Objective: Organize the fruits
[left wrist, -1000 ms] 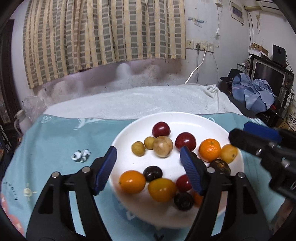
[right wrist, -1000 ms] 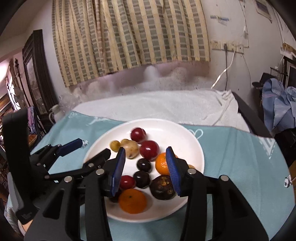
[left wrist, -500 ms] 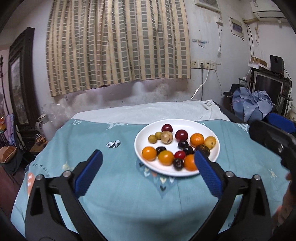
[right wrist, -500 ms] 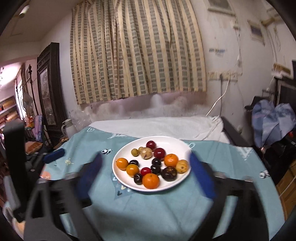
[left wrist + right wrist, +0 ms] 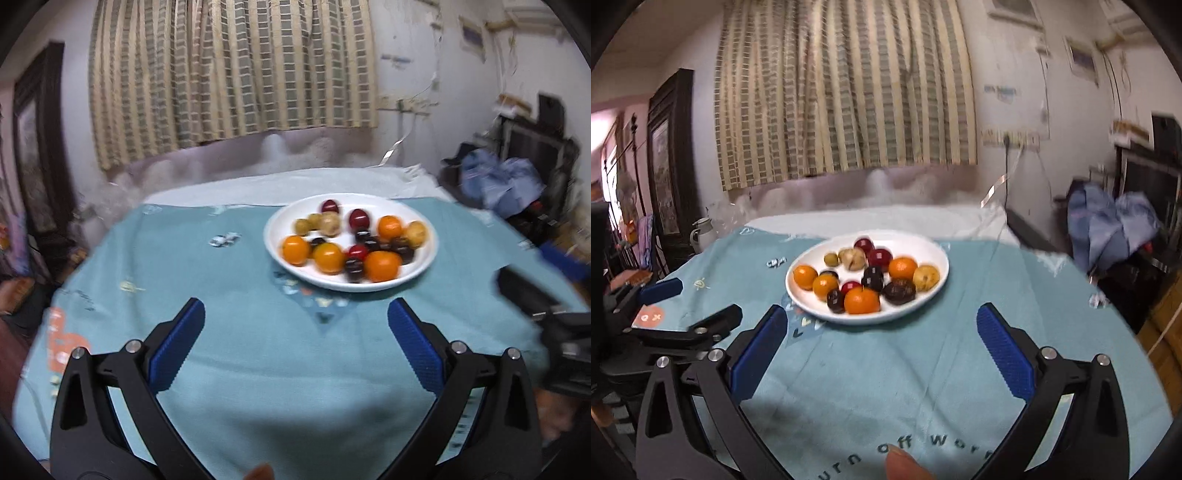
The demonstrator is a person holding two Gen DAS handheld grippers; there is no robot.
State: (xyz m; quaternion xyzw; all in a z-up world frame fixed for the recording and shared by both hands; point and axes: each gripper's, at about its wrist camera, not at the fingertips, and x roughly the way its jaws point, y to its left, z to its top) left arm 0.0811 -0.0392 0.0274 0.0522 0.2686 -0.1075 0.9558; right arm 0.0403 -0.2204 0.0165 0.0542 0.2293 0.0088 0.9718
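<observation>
1. Left gripper (image 5: 295, 325) hangs above the teal cloth (image 5: 240, 369) on the worktop, jaws spread wide, nothing between the blue pads (image 5: 177, 343).
2. Right gripper (image 5: 879, 332) is set the same way: jaws wide apart, nothing in them, low over the cloth.
3. The white plate (image 5: 938, 273) sits ahead of both grippers, well clear of the fingertips, toward the far side of the cloth.
4. All the fruit is on that plate: oranges (image 5: 862, 300) along the near side, dark plums (image 5: 872, 277) bunched in the middle, red ones (image 5: 880, 257) toward the back.
5. Yellow-brown fruits (image 5: 926, 277) sit at the right edge, with more at the back left.
6. From the left wrist view the plate is ahead and to the right, the picture blurred.
7. The right gripper's black frame shows at that view's right edge.
8. A striped curtain (image 5: 846, 92) hangs behind the worktop.
</observation>
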